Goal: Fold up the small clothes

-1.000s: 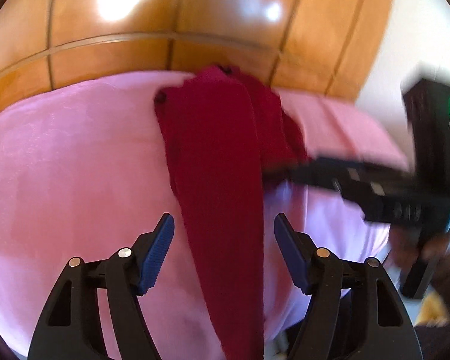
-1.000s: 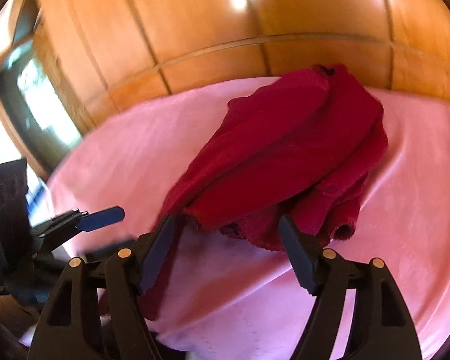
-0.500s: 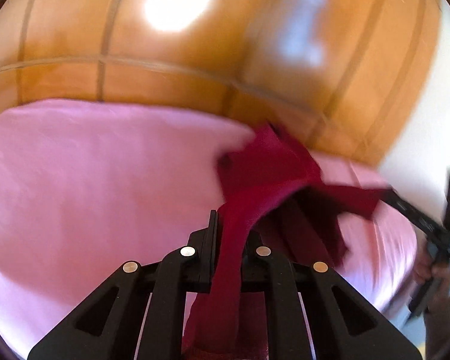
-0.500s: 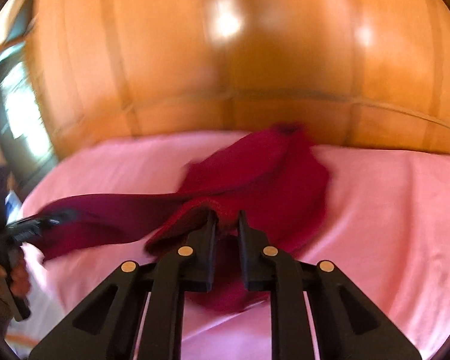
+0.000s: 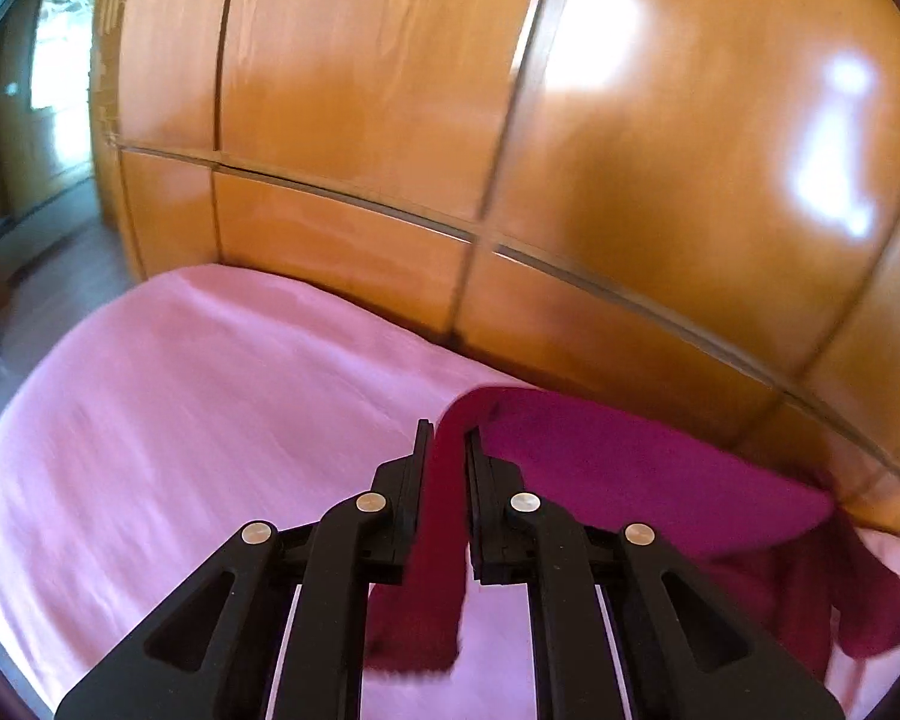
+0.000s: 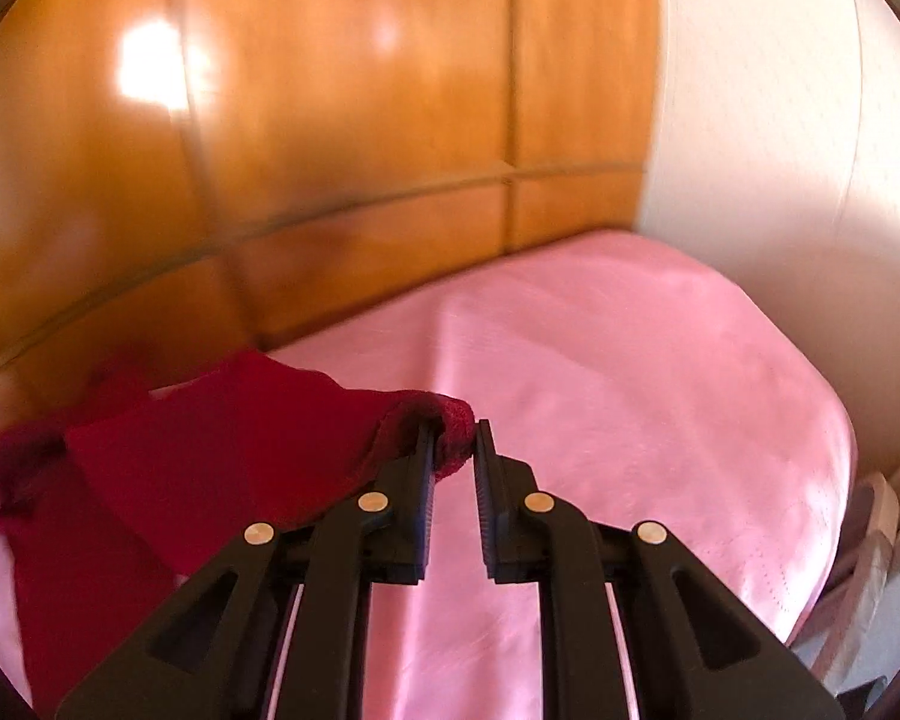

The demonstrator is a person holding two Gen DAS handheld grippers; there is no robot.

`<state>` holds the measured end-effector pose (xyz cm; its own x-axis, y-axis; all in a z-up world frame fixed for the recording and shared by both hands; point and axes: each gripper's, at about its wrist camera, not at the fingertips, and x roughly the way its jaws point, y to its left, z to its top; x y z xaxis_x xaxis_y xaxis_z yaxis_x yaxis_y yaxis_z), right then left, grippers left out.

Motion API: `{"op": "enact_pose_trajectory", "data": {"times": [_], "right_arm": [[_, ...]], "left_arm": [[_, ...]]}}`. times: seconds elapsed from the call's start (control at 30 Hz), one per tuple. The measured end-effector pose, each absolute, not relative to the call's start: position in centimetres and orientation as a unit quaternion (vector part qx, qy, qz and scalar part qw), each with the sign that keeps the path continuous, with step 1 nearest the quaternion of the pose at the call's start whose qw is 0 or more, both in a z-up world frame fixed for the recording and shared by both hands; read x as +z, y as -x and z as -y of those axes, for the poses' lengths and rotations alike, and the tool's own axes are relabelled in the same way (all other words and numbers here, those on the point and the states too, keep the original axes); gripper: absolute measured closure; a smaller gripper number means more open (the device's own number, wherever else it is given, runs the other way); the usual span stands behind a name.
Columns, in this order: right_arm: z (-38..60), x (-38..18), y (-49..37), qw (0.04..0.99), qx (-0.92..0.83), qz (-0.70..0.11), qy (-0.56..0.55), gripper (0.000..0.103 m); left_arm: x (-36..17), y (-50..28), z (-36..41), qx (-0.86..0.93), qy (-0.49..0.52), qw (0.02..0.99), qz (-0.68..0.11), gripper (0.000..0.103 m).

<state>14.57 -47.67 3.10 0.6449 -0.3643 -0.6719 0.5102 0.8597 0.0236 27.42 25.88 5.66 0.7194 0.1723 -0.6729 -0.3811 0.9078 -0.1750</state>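
A dark red knitted garment (image 5: 630, 468) hangs stretched above the pink bed sheet (image 5: 180, 420). My left gripper (image 5: 449, 438) pinches one edge of it; a strip of cloth runs between the pads and dangles below, while the jaws are opening slightly. In the right wrist view the garment (image 6: 222, 438) spreads away to the left. My right gripper (image 6: 455, 435) holds a bunched hem at its fingertips, its jaws also opening a little with cloth still between them. Neither gripper shows in the other's view.
An orange wooden wardrobe (image 5: 390, 120) stands right behind the bed. A white wall (image 6: 750, 120) bounds the bed's right side. A doorway with dark floor (image 5: 48, 90) lies past the bed's left end. Pink sheet (image 6: 630, 390) stretches bare to the right.
Both grippers closed on the red garment, lifted it off the sheet and swung apart, left going left and right going right. The garment went from a heap to a stretched span.
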Motion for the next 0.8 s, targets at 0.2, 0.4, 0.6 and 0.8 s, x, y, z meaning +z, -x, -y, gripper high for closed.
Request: {"op": "enact_pose_trajectory", "data": {"times": [0.2, 0.4, 0.6, 0.8], "right_arm": [[48.1, 1.4, -13.7, 0.895, -0.244, -0.353, -0.121, 0.033], [37.9, -1.7, -9.3, 0.896, -0.018, -0.409, -0.17, 0.033], [27.7, -5.2, -5.5, 0.839, 0.17, -0.465, -0.226, 0.055], [24.7, -7.8, -4.4, 0.841, 0.149, -0.496, -0.158, 0.054]], "left_arm": [[3.5, -27.1, -24.8, 0.136, 0.167, 0.914, -0.343, 0.055], [-3.3, -23.4, -17.4, -0.06, 0.206, 0.88, -0.424, 0.065], [-9.4, -20.9, -9.1, -0.17, 0.262, 0.824, -0.472, 0.064], [-11.2, -20.6, -5.3, -0.183, 0.312, 0.804, -0.471, 0.059]]}}
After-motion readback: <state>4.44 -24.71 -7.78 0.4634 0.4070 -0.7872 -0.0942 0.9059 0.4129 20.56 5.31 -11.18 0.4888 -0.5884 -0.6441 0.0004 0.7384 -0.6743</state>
